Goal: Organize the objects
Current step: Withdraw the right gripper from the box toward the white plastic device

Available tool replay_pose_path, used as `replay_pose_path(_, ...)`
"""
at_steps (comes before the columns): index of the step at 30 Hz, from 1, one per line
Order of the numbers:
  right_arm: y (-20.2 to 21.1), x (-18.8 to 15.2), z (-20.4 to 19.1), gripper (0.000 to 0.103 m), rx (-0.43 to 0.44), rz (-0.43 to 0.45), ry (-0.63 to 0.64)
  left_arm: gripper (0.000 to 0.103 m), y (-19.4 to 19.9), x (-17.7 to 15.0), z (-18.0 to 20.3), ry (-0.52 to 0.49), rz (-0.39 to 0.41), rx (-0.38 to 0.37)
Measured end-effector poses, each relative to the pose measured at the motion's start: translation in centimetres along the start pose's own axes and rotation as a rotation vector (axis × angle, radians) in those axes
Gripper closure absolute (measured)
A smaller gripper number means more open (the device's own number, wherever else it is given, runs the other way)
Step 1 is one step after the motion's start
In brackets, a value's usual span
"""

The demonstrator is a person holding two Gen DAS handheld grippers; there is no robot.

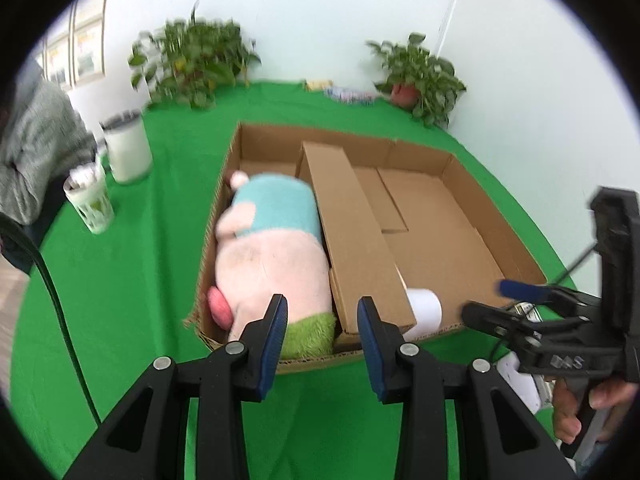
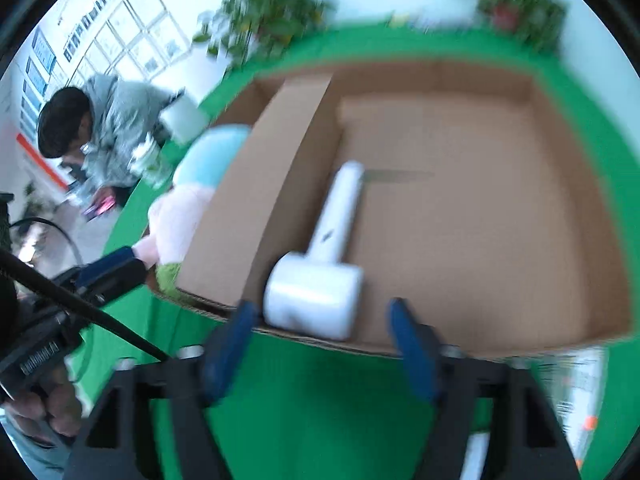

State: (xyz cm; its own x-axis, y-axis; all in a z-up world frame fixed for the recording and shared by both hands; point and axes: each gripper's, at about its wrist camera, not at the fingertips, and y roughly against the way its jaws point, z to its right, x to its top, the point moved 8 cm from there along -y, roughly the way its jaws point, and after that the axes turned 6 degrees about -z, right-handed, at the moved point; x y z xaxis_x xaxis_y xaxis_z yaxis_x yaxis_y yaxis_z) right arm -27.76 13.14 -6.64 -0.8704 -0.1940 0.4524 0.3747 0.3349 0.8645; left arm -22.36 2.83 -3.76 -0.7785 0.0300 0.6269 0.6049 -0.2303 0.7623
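Cardboard box (image 2: pixel 580 200) sits on the green counter (image 1: pixel 140 280). The plush pig (image 1: pixel 272 248) lies in the narrow compartment at 9 o'clock of the divider (image 1: pixel 352 240); the white hammer-shaped object (image 2: pixel 324 264) lies in the wide compartment at 3 o'clock, head against the near wall. Right claw (image 2: pixel 320 344) is released, jaws wide, grasping nothing. Left claw (image 1: pixel 322 328) hangs above the near rim, partly open and empty. Judgement: two items stowed; items glimpsed outside the box at 5 o'clock may remain.
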Motion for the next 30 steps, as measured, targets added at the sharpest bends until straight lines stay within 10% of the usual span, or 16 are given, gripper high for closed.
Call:
replay_pose_path(3,5.1,-1.8,0.0,0.001,-0.133,0.235,0.064,0.020,3.1,-0.1,0.8,-0.038,0.160,0.112)
replay_pose_path(10,9.3,-8.0,-1.7,0.001,-0.227,0.389,0.169,0.019,5.9,-2.0,3.6,-0.077,0.266,0.144)
replay_pose_path(30,10.3,-14.0,-0.4,0.001,-0.197,0.386,0.112,0.019,7.0,-6.0,6.2,-0.049,0.244,0.202)
